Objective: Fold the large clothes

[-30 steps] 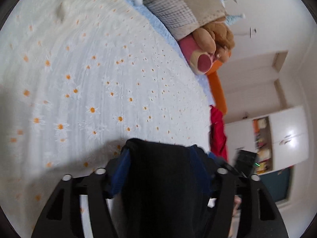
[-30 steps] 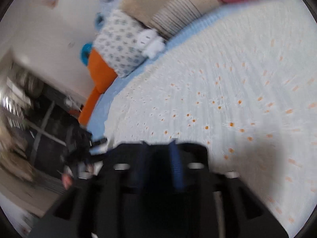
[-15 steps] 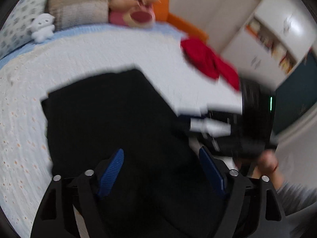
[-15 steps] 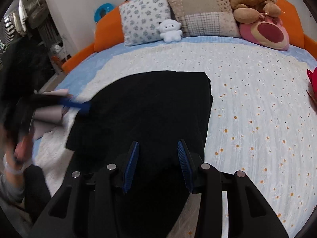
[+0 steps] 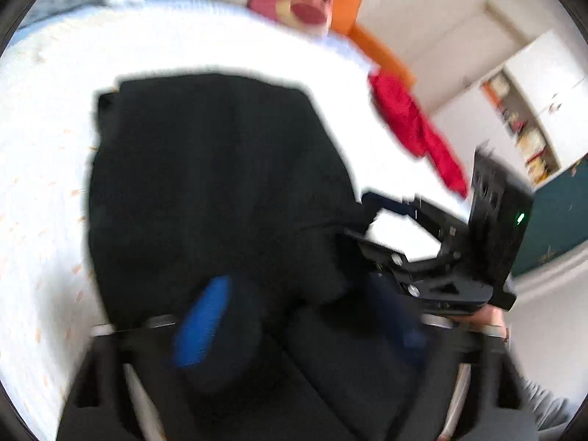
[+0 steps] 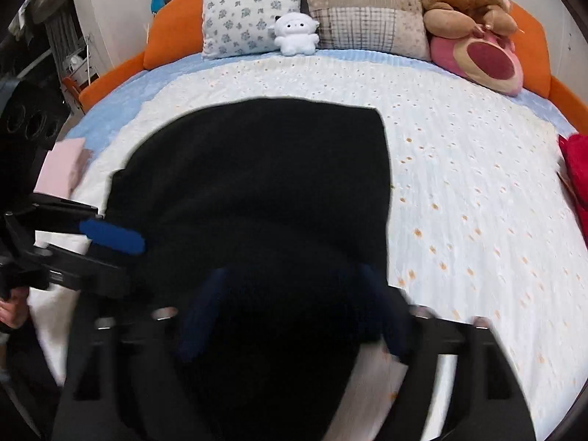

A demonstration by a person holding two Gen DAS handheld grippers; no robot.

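A large black garment (image 6: 257, 183) lies spread on the white daisy bedspread (image 6: 477, 191), its near end bunched under both grippers. My right gripper (image 6: 294, 312) hovers over that near end with its jaws opening; the cloth lies between the fingers and the pads stand apart from it. My left gripper (image 5: 301, 316) is over the same end from the left side, its jaws also opening wide above the black garment (image 5: 220, 169). Each gripper shows in the other's view: the left gripper (image 6: 99, 224) at the garment's left edge, the right gripper (image 5: 367, 217) at its right edge.
A red garment (image 6: 577, 169) lies at the bed's right edge and a folded pink cloth (image 6: 60, 169) at its left. Pillows (image 6: 250, 18), a white plush (image 6: 294, 33) and a brown and pink plush (image 6: 477, 36) line the orange headboard. White cupboards (image 5: 533, 84) stand beyond.
A second ago both grippers held the black cloth bunched close in front of their cameras. It now lies spread on the bed, and both pairs of jaws have widened.
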